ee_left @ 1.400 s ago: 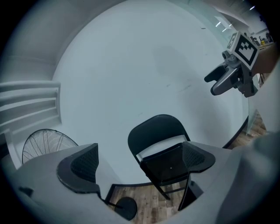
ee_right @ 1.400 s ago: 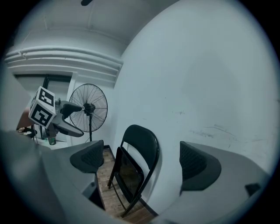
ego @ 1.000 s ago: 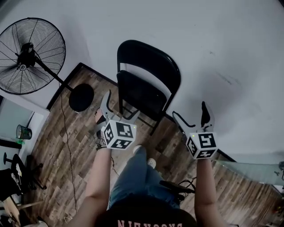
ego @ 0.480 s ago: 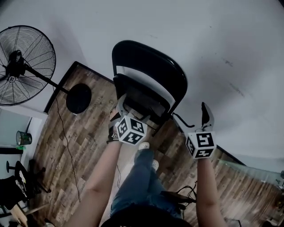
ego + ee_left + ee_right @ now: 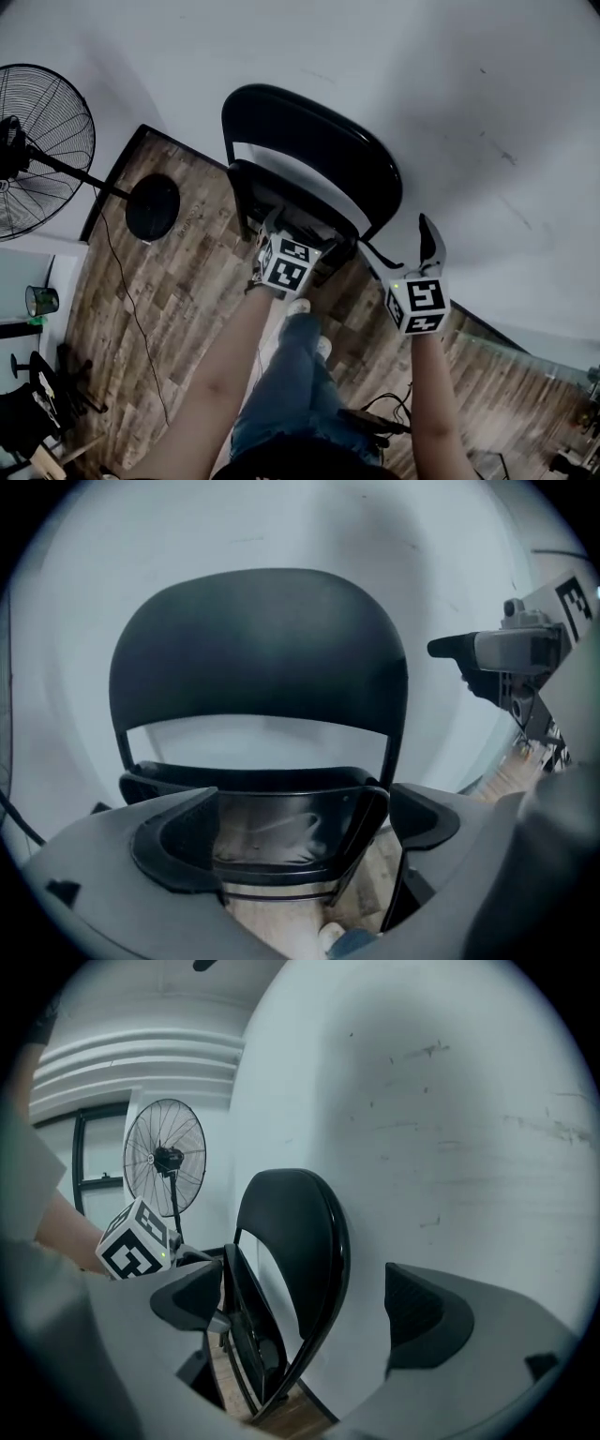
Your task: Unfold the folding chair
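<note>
A black folding chair (image 5: 309, 141) leans folded against the white wall, its seat (image 5: 281, 199) flat up against the frame. My left gripper (image 5: 286, 230) is open at the seat's lower edge. In the left gripper view the glossy seat panel (image 5: 272, 827) lies in the gap between the wide-apart jaws of the left gripper (image 5: 300, 832), below the backrest (image 5: 258, 649). My right gripper (image 5: 401, 246) is open and holds nothing, just right of the chair's side frame. The right gripper view has the chair (image 5: 295, 1241) edge-on in front of the right gripper (image 5: 309, 1309).
A standing fan (image 5: 37, 150) with a round black base (image 5: 152, 208) stands to the left on the wood floor (image 5: 178, 281). Cables lie by the person's feet. The wall (image 5: 469, 112) is directly behind the chair.
My left gripper has moved forward and right from in front of the chair to the seat's lower edge. The right gripper has shifted slightly toward the chair.
</note>
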Demonstrator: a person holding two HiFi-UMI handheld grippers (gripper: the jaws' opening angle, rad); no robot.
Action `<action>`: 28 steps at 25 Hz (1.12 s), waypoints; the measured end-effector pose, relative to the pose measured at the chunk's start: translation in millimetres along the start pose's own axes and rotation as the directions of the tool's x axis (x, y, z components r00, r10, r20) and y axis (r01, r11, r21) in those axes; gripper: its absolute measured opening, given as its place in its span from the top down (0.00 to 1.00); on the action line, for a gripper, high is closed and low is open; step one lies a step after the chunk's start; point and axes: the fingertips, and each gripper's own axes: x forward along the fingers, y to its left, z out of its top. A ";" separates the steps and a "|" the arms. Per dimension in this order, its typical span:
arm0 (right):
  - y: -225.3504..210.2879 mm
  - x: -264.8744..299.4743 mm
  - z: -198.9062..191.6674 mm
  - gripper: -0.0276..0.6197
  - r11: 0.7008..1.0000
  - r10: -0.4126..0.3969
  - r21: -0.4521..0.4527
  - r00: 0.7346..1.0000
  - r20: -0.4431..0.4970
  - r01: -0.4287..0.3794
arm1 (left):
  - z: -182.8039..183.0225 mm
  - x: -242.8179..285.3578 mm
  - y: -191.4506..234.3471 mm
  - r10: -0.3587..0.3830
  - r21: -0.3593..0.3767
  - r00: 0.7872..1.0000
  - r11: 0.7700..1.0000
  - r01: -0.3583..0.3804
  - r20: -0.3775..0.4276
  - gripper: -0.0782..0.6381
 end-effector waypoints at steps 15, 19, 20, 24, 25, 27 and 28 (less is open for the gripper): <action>-18.5 52.6 34.0 0.34 0.995 -0.038 -0.091 0.999 0.028 0.040 | 4.8 57.0 1.5 -0.156 -0.719 0.970 0.652 0.242 0.185 0.52; -24.9 58.1 41.5 0.55 0.991 -0.090 -0.091 0.995 0.041 0.094 | 11.2 57.7 -0.7 -0.156 -0.763 0.960 0.582 0.280 0.233 0.67; -26.6 60.0 41.7 0.57 0.990 -0.098 -0.099 0.995 0.034 0.101 | 11.7 57.9 -1.0 -0.160 -0.766 0.959 0.578 0.283 0.233 0.67; -26.9 69.5 43.0 0.57 0.988 -0.077 -0.137 0.997 -0.005 0.076 | 11.7 56.4 -1.7 -0.181 -0.790 0.951 0.530 0.309 0.250 0.72; -26.5 71.5 43.3 0.56 0.987 -0.071 -0.142 0.997 -0.011 0.069 | 11.6 56.2 -1.6 -0.181 -0.800 0.949 0.511 0.314 0.257 0.73; -25.7 73.3 43.9 0.55 0.987 -0.067 -0.144 0.998 -0.017 0.064 | 11.3 55.6 -1.8 -0.177 -0.812 0.946 0.484 0.325 0.273 0.75; -25.3 73.2 44.3 0.55 0.987 -0.070 -0.145 0.997 -0.018 0.066 | 10.8 55.0 -2.2 -0.174 -0.815 0.944 0.477 0.328 0.279 0.75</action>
